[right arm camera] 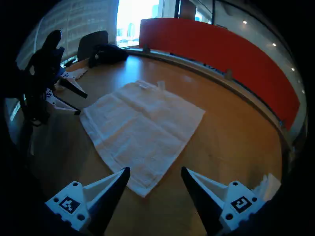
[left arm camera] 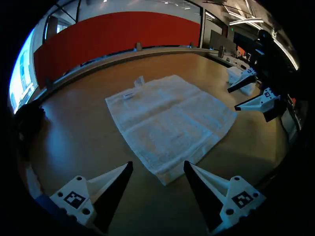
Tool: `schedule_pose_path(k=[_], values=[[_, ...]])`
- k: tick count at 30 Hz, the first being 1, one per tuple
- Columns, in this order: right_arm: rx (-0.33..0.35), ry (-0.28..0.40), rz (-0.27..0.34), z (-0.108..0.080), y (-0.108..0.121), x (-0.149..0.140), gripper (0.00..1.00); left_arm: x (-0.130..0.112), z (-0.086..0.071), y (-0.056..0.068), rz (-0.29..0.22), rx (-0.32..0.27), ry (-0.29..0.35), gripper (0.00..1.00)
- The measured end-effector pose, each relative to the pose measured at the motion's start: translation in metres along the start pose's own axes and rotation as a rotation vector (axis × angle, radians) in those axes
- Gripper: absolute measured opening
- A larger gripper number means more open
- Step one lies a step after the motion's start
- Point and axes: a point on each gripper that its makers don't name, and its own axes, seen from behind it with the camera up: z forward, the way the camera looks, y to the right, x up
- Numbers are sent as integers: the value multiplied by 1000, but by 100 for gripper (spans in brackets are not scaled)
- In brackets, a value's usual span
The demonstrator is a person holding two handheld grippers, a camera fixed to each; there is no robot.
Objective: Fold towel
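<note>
We see a white towel [left arm camera: 169, 122] spread flat in a single layer on a wooden table [left arm camera: 78, 129], turned so that one corner points toward each camera. A small tag [left arm camera: 138, 82] sticks out from the towel's far edge.

In the left gripper view, the left gripper [left arm camera: 157, 163] has its two fingers spread wide, with nothing held between them. The towel's near corner lies in the gap between the fingertips, just ahead of them. From this angle we cannot tell how high the tips sit above the cloth.

In the right gripper view, the right gripper [right arm camera: 155, 168] is also spread wide and holds nothing. Another corner of the towel lies between and just beyond its fingertips, a little nearer the finger on the left of that view.

Each camera also shows the other gripper across the towel, held by a person in dark clothing. Its fingers are parted and point at the towel's edge from just beside it.

A long red partition [left arm camera: 118, 35] runs behind the table. A dark bag [right arm camera: 106, 53] rests at the table's far end, near a chair [right arm camera: 92, 41]. A small pale object [right arm camera: 271, 185], possibly another cloth, lies at the blurred lower right of the right gripper view.
</note>
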Motion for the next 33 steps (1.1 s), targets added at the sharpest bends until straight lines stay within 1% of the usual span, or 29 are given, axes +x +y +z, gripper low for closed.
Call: schedule_pose_path(k=[8,14,24,33], values=[[25,-41,-14,4,-3,-18,100,-14,6,9,25,-30,-44,95],[36,-63,-13,8,-5,-28,100,-20,11,10,49,-29,-67,95],[44,-76,-12,12,-6,-35,99,-23,13,14,60,-27,-71,95],[66,-76,-9,13,-10,-36,92,-22,14,14,75,-26,-72,95]])
